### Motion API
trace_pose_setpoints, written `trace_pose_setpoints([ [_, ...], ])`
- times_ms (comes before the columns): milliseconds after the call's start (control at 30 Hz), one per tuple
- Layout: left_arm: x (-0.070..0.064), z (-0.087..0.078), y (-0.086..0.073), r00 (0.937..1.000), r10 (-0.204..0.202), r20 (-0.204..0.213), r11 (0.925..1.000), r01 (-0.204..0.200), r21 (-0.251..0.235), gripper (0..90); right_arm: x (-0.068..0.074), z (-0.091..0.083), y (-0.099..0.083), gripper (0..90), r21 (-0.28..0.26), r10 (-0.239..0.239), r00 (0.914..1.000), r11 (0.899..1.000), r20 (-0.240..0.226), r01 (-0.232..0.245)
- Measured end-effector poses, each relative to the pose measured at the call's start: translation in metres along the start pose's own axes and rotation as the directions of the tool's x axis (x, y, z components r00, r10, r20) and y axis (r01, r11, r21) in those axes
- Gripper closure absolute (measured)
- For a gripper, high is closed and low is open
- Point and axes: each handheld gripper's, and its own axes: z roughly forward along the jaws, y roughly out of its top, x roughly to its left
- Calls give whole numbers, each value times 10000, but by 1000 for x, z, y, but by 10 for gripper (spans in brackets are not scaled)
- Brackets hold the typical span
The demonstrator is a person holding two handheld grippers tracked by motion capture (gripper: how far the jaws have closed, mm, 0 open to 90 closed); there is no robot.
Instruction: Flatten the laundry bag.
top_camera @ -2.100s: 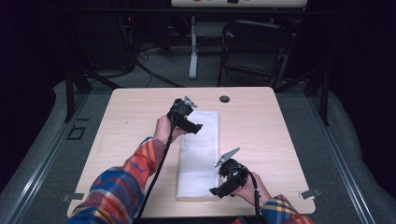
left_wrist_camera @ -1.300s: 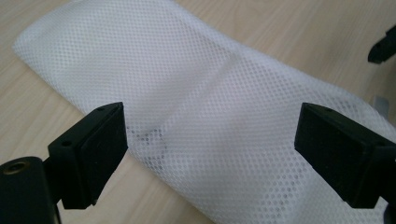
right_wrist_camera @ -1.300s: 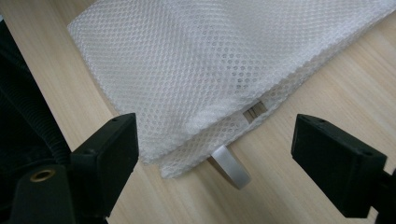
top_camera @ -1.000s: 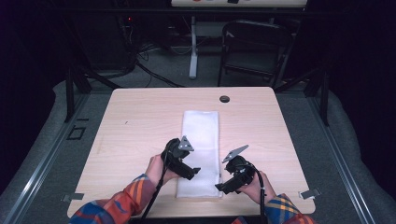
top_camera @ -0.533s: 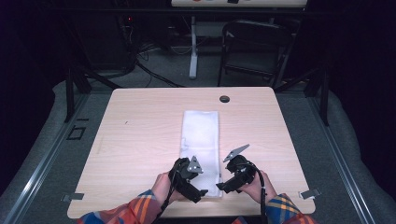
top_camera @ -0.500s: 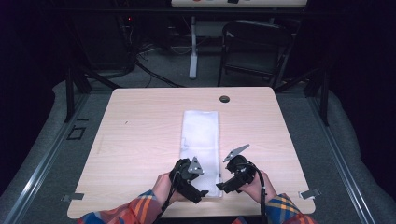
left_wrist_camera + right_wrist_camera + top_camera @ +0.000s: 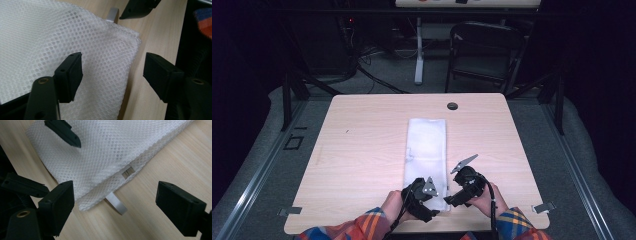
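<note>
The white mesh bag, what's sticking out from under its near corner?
A flat grey zipper pull tab pokes out from under the edge of the white mesh bag, lying on the wooden table. Its attachment is hidden under the mesh layers. Both grippers hover open, not gripping.

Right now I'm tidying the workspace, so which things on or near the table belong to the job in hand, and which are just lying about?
In the job:
mesh bag, folded flat
its grey tab
left gripper, open at the bag's near corner
right gripper, open by the tab

Lying about:
black grommet at the table's far edge
chair behind the table
</note>
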Motion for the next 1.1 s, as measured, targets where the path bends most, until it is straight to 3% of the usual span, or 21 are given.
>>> trace_pose_setpoints([
  [267, 0, 12, -2, 9994, 325, -139, 9969, -314, 724, 516, 0, 2, 0, 150, 124, 91, 10000, 9999, -11, -91],
  [400, 0, 13, -2, 9992, 378, -146, 9970, -367, 679, 558, 1, 4, 0, 150, 97, 160, 9999, 9998, -24, -160],
  [767, 6, 11, -4, 9988, 65, 490, 9994, -81, 334, 738, 1, 5, 0, 150, 336, 18, 10000, 9994, -63, -15],
  [967, 8, 9, -3, 9980, -32, 637, 9999, 21, 169, 750, 2, 5, 0, 150, 328, 19, 10000, 9995, -94, -16],
  [1100, 8, 10, -2, 9977, 36, 682, 9993, -61, 361, 787, 2, 6, 0, 150, 331, 12, 10000, 9995, -91, -9],
])
